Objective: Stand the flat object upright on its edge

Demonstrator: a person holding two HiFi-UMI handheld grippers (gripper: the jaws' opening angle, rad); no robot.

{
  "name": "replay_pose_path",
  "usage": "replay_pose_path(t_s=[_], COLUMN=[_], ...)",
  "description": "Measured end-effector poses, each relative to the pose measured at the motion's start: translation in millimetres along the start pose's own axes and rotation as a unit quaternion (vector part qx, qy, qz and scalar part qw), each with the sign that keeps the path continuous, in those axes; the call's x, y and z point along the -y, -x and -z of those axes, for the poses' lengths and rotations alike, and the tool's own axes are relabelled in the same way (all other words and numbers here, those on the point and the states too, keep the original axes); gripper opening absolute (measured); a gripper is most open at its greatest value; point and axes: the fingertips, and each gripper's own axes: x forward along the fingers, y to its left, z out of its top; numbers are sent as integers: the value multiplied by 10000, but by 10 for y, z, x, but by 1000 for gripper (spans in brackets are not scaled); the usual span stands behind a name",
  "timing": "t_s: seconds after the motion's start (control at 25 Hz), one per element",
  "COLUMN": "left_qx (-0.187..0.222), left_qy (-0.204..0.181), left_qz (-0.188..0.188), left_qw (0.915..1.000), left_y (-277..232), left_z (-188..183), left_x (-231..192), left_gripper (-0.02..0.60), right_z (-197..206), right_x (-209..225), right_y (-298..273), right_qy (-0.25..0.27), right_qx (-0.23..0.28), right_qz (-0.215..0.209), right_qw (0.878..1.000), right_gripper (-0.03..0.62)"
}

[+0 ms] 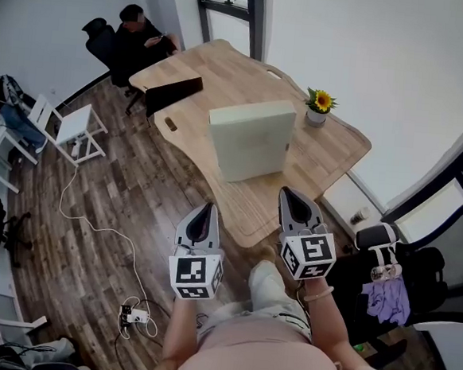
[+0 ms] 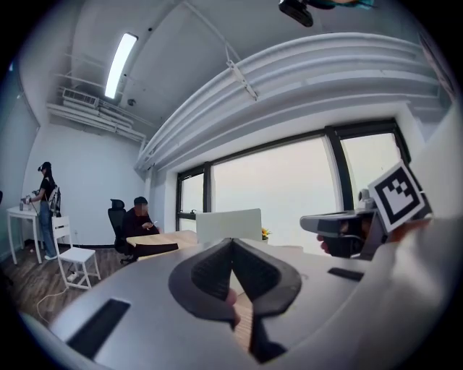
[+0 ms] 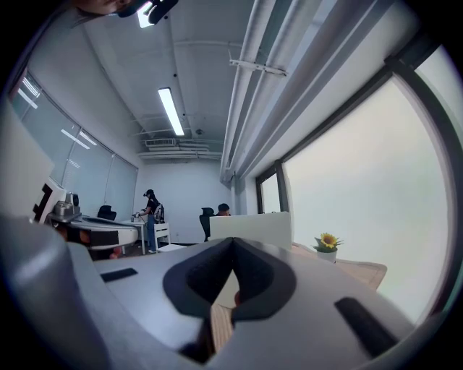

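Item: pale cream flat rectangular slab point(image 1: 251, 138); stands upright on its long edge near the middle of the light wooden table with rounded corners point(image 1: 225, 68); broad face turned toward the table's near edge; nothing touches it.

Left gripper point(image 1: 205, 212), grey with black pads and a marker cube; held off the table's near edge, over the wood-plank floor point(image 1: 94, 201); jaws pressed together, nothing between them; well apart from the slab.

Right gripper point(image 1: 295, 196), same make; held at the table's near edge, beside the left one; jaws likewise closed tip to tip and empty; clear of the slab.

Small white pot with a yellow sunflower point(image 1: 319, 107); on the table, to the slab's right, near the window-side edge.

Dark brown flat panel point(image 1: 173, 92); propped at the table's far left edge.

Seated person in black clothing point(image 1: 139, 37); on a black office chair at the table's far corner.

White chair point(image 1: 76, 132); on the floor, left of the table.

White power strip with cable point(image 1: 135, 318); on the floor, off the table's near edge.
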Motion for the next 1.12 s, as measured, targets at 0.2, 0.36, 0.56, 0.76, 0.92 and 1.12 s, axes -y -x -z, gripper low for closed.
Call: replay_pose_path(t_s=[0.2, 0.36, 0.56, 0.76, 0.92, 1.12], left_qx=[122, 99, 55, 120, 174, 176], left_qy=[-72, -71, -137, -154, -143, -126], left_qz=[-37, -84, -126, -88, -10, 67], left_qw=[9999, 9999, 9998, 9998, 9997, 9997], left_y=[128, 191, 225, 203, 206, 227], left_z=[-63, -109, -97, -171, -231, -278], left_x=[74, 78, 89, 170, 296, 495], left_gripper=[11, 11, 11, 11, 11, 11], right_z=[-109, -173, -199, -194, -221, -225], right_x=[-80, -100, -131, -184, -137, -19], right_y=[152, 229, 266, 287, 387, 537], right_qy=[93, 132, 138, 282, 194, 179], right_qx=[102, 131, 126, 105, 148, 124], right_qz=[-14, 20, -30, -150, -173, -138], right_qw=[9999, 9998, 9998, 9994, 9996, 9997], right_gripper=[0, 0, 0, 0, 0, 0])
